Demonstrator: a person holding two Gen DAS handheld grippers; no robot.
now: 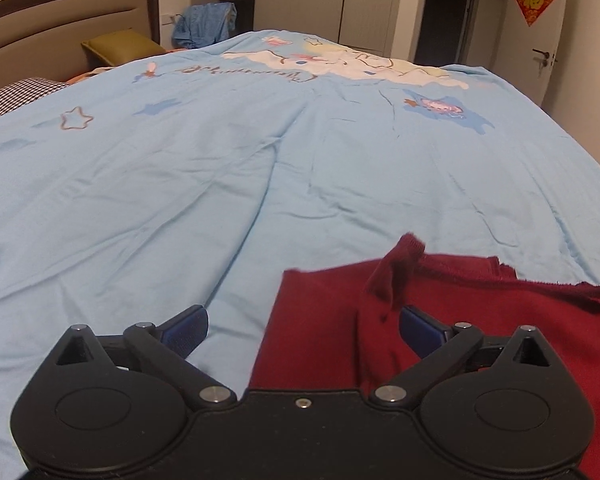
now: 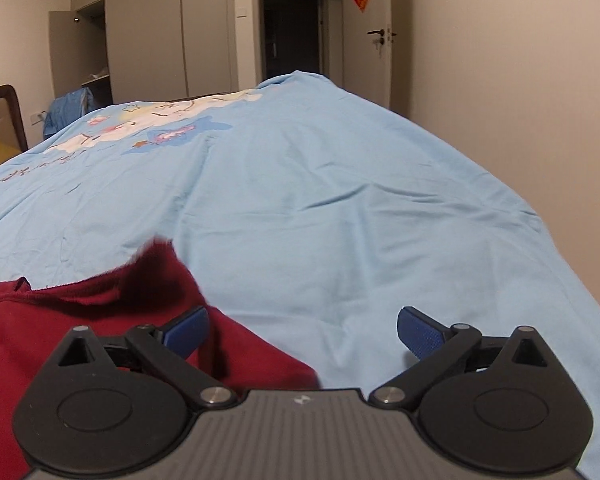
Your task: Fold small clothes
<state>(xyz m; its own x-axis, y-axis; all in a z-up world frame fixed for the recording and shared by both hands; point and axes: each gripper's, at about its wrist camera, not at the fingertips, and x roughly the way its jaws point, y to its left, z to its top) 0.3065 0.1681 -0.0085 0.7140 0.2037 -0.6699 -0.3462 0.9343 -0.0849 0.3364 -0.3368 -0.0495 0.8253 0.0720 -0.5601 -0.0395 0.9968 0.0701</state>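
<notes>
A dark red garment (image 1: 480,320) lies on the light blue bed cover (image 1: 180,168), filling the lower right of the left wrist view. One corner of it sticks up in a small peak. My left gripper (image 1: 304,330) stands wide open over the garment's left edge, blue pads apart, nothing pressed between them. In the right wrist view the same red garment (image 2: 80,320) fills the lower left, with a raised, blurred corner. My right gripper (image 2: 302,332) is wide open at the garment's right edge; its left finger is over the cloth and its right finger over the bed cover (image 2: 340,200).
The bed has a cartoon print (image 1: 340,60) toward the far end. A headboard (image 1: 60,20), an olive pillow (image 1: 120,46) and a checked pillow (image 1: 16,96) are at the far left. Blue clothing (image 1: 204,26), wardrobes and a door (image 2: 376,52) stand beyond. The bed's right edge drops off near the wall.
</notes>
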